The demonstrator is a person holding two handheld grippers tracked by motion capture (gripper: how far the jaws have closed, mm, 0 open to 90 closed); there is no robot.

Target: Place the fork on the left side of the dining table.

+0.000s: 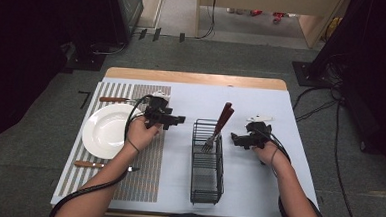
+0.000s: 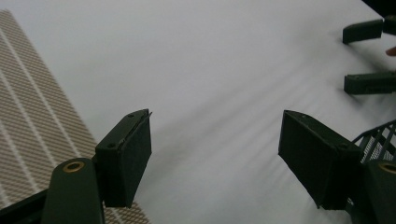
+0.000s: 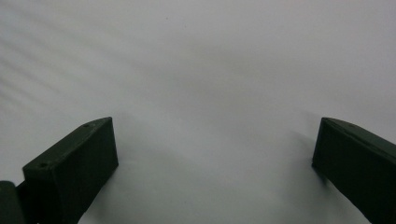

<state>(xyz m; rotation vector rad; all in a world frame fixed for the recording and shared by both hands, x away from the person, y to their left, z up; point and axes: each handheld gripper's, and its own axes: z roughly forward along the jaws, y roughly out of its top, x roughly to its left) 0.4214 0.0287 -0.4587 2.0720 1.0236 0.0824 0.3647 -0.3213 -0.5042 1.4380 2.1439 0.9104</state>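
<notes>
while both grippers hang spread and empty, the left gripper (image 1: pixel 179 120) at nine o'clock of the wire basket (image 1: pixel 207 162), right gripper (image 1: pixel 235 139) at three, basket wires hide the fork (image 1: pixel 217 131) tines.

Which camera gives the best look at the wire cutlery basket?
The high view: the whole wire basket shows there, with a fork leaning in it. The left gripper view catches just a corner of its mesh; the right gripper view faces bare table.

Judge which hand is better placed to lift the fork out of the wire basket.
Left, narrowly. The left gripper points at the wire basket, jaws open and empty; the fork leans toward the far end. The right gripper is also open and close.
</notes>
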